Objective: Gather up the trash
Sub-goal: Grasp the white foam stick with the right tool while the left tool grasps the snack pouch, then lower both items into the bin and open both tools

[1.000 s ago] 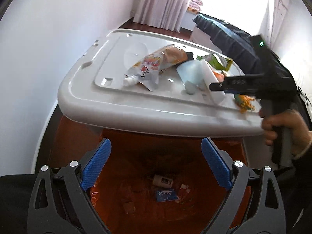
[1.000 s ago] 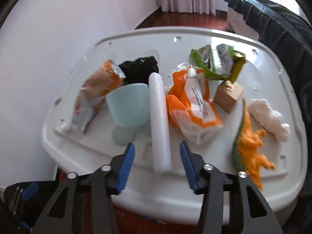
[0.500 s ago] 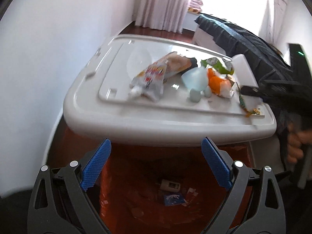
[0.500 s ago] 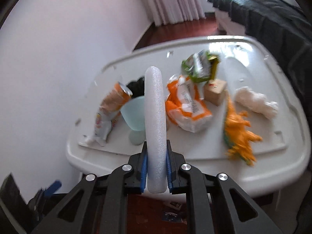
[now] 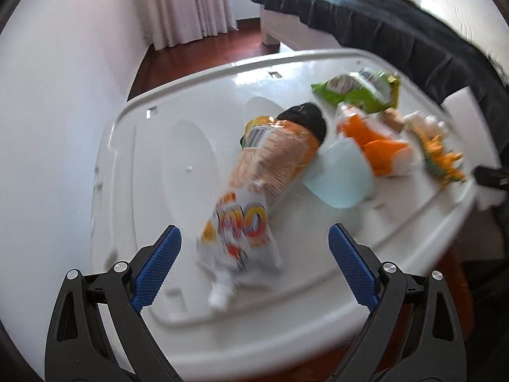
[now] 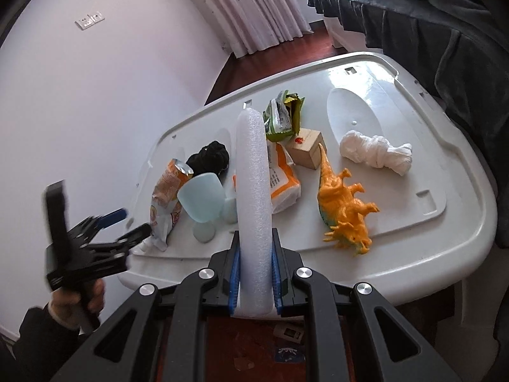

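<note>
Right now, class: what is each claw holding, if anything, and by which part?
The right claw grips the white foam tube by its near end. The left claw is open, holding nothing, above the snack bag.

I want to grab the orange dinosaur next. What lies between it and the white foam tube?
In the right wrist view, an orange-and-white packet lies between the foam tube and the dinosaur.

foam tube [image 6: 253, 172] white | dinosaur [image 6: 345, 210] orange | cup [image 6: 200, 199] pale blue
</note>
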`<state>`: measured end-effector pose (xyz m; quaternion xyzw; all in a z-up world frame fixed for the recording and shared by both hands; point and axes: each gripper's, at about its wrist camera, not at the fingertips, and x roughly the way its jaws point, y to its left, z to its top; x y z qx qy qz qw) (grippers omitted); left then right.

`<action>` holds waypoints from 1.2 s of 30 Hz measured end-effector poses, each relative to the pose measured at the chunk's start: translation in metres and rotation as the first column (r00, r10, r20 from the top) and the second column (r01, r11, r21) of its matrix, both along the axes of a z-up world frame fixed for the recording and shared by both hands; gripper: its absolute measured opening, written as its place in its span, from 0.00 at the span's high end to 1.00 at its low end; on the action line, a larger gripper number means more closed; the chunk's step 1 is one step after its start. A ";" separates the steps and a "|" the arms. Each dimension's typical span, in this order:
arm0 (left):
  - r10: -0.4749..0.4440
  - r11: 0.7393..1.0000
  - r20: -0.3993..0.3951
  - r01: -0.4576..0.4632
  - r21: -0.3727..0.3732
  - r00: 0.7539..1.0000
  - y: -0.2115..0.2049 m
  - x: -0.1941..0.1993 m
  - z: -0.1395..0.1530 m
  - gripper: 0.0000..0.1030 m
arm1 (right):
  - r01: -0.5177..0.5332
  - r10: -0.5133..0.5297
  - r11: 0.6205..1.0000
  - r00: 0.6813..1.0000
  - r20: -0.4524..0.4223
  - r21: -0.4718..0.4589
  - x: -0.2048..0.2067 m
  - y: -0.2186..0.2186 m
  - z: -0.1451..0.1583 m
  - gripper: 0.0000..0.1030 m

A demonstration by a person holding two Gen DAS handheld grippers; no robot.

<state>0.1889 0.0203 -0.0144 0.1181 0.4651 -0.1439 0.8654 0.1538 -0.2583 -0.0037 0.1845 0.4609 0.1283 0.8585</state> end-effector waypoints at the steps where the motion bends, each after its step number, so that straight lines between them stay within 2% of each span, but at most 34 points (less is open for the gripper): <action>1: -0.013 1.000 0.000 0.013 0.011 1.000 -0.002 0.008 -0.007 0.11 | -0.004 0.004 1.000 1.000 0.001 -0.002 0.001 0.002 0.000 0.84; 5: -0.026 0.997 -0.004 0.026 0.067 1.000 -0.011 0.030 -0.034 0.11 | -0.029 0.029 0.999 1.000 -0.001 -0.015 0.006 0.010 -0.001 0.84; 6: -0.013 0.995 0.004 0.012 0.094 1.000 -0.012 0.033 -0.041 0.15 | -0.033 0.033 0.999 0.999 -0.002 -0.019 0.007 0.011 -0.002 0.84; 7: 0.008 0.995 0.013 -0.010 0.104 1.000 -0.012 0.037 -0.049 0.27 | -0.036 0.036 0.999 0.999 -0.004 -0.021 0.008 0.013 -0.003 0.84; 9: 0.028 0.999 0.012 -0.028 0.018 1.000 -0.006 0.040 -0.050 0.45 | -0.045 0.045 0.999 0.999 -0.006 -0.025 0.009 0.016 -0.004 0.84; 11: 0.055 0.998 0.017 -0.055 -0.012 0.998 -0.003 0.041 -0.051 0.51 | -0.047 0.047 0.998 0.999 -0.010 -0.031 0.011 0.018 -0.005 0.84; 13: 0.054 0.999 0.031 -0.054 0.003 0.998 -0.007 0.036 -0.052 0.59 | -0.050 0.049 0.998 0.999 -0.018 -0.031 0.012 0.019 -0.007 0.84; 16: 0.053 0.999 0.028 -0.053 -0.001 0.998 -0.018 0.020 -0.042 0.62 | -0.052 0.052 0.998 0.999 -0.014 -0.037 0.013 0.021 -0.007 0.84; 21: 0.120 0.990 0.016 -0.119 -0.076 0.993 -0.020 -0.015 -0.010 0.63 | -0.037 0.038 0.999 0.999 0.007 -0.028 0.009 0.018 -0.002 0.84; 27: 0.186 0.977 0.068 -0.177 -0.121 0.980 -0.028 -0.098 0.034 0.63 | -0.023 0.024 1.000 0.999 0.035 -0.014 -0.004 0.008 0.002 0.84; 31: 0.211 0.973 0.092 -0.200 -0.117 0.973 -0.032 -0.143 0.043 0.63 | -0.032 0.038 0.997 0.997 0.073 -0.072 -0.023 0.012 0.006 0.84; 36: 0.246 0.961 0.058 -0.235 -0.146 0.968 -0.033 -0.186 0.031 0.63 | -0.062 0.079 0.988 0.991 0.111 -0.145 -0.071 0.024 0.003 0.84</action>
